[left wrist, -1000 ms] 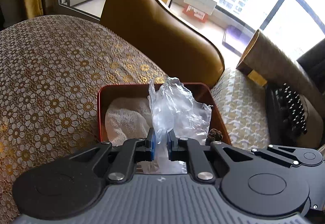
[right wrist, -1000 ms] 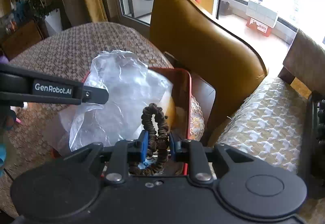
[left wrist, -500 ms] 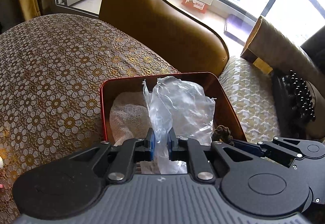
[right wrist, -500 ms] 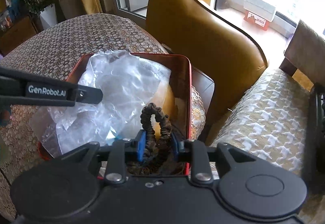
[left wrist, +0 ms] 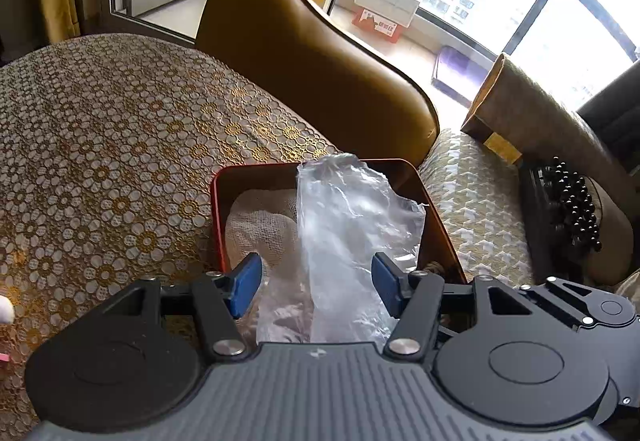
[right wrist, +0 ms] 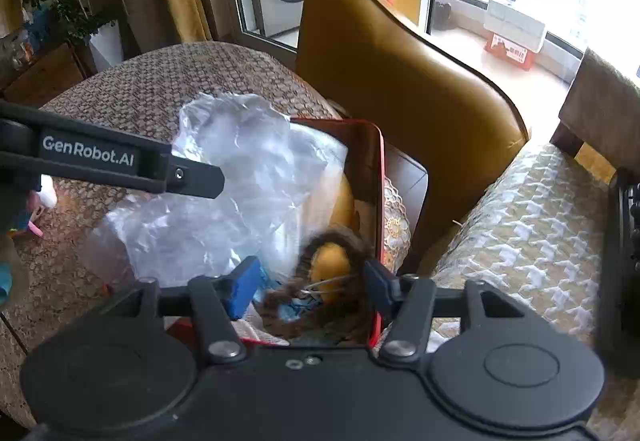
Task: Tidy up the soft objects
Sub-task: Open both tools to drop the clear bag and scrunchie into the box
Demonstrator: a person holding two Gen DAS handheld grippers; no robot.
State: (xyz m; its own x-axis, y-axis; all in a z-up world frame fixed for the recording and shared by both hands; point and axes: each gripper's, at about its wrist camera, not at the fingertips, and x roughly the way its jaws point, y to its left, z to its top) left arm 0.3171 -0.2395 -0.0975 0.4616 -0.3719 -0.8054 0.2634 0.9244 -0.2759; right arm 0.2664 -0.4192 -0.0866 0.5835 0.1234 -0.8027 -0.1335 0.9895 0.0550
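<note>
left wrist view: left gripper (left wrist: 318, 283) jaws released, spread wide; clear plastic bag (left wrist: 352, 237) stands between them, long axis running away from jaws into red tin (left wrist: 218, 217), beside white mesh cloth (left wrist: 260, 223).
right wrist view: right gripper (right wrist: 310, 283) jaws released; brown scrunchie (right wrist: 340, 253), blurred, lies between them inside tin at right wall. both grippers close above tin.

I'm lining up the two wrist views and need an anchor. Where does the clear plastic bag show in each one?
Left wrist: the plastic bag stands centre, between the open left tongs, over the right half of the red tin.
Right wrist: bag lies left of centre, filling the tin's left side, behind the left tongs' finger.
Shared landmark: the tan chair back just behind the tin.
</note>
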